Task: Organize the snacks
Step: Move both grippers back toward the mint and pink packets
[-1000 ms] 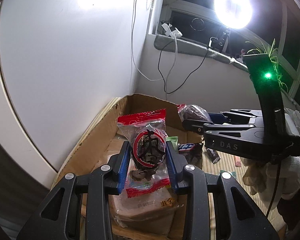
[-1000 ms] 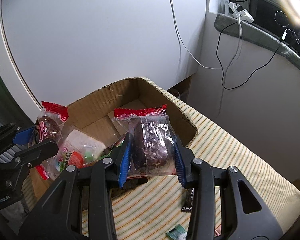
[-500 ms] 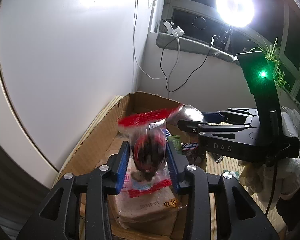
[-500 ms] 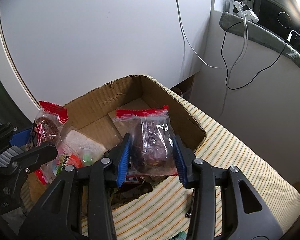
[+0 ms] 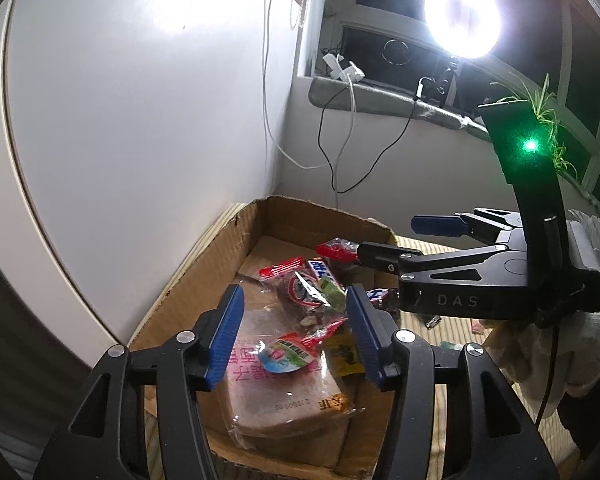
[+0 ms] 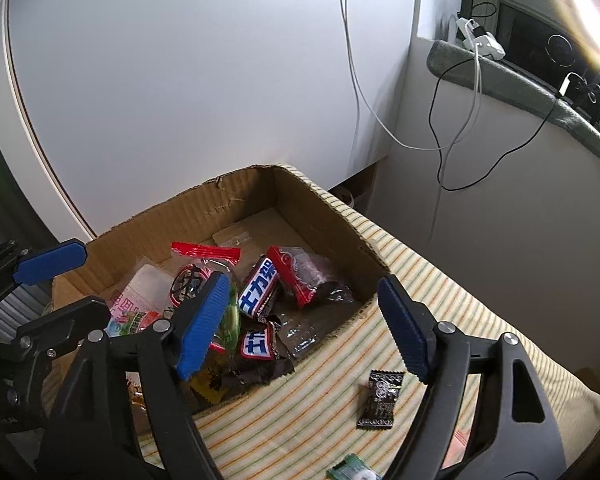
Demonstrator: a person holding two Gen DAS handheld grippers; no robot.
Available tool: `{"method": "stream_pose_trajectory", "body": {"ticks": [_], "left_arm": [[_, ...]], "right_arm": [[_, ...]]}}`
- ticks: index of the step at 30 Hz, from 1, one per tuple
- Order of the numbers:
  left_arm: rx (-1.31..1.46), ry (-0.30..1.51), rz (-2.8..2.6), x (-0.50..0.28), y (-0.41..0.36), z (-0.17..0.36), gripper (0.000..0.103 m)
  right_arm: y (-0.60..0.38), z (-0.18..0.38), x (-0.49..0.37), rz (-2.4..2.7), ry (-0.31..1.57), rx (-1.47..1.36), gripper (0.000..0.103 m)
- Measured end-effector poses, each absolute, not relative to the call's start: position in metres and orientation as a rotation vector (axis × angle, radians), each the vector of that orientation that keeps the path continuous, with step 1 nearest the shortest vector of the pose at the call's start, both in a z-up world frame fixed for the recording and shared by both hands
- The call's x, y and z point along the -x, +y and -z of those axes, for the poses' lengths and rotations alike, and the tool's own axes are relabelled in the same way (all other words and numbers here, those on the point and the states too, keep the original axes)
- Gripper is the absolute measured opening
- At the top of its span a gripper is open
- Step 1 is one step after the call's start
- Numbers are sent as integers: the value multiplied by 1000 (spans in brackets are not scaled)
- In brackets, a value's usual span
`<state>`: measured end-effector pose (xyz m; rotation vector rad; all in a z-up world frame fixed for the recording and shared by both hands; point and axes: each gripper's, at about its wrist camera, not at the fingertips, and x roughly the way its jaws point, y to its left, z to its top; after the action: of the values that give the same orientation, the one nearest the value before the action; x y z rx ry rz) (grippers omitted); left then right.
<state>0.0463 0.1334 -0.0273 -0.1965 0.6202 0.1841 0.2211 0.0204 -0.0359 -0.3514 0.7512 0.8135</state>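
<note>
Both hand-held grippers, left (image 5: 296,330) and right (image 6: 300,320), jaws just opened, empty. Two red packs (image 6: 300,276) now in box (image 6: 320,200). Left: black sachet (image 6: 380,398), green candy (image 6: 350,470) outside box.

Both left gripper (image 5: 294,334) and right gripper (image 6: 308,322) just opened, fingers empty.

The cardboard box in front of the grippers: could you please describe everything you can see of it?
The cardboard box is a shallow, open-topped brown corrugated tray with worn, slightly torn upper edges. It rests on a striped yellow-green mat, close to a white wall. Inside lie wrapped snacks: a bagged bread loaf, red-sealed clear packets and dark bars with blue-and-white labels. Neither gripper touches it.
</note>
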Motion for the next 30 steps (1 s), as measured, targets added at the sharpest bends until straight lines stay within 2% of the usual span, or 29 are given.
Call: {"method": "stream_pose_trajectory", "body": {"ticks": [17,30], "left_arm": [[131,578,-122,-36,81,10,58],[119,634,-5,-45,31,29,58]], "right_arm": [[-44,20,-205,-742,716,324,79],[-123,45,-222,-668,805,277,79]]}}
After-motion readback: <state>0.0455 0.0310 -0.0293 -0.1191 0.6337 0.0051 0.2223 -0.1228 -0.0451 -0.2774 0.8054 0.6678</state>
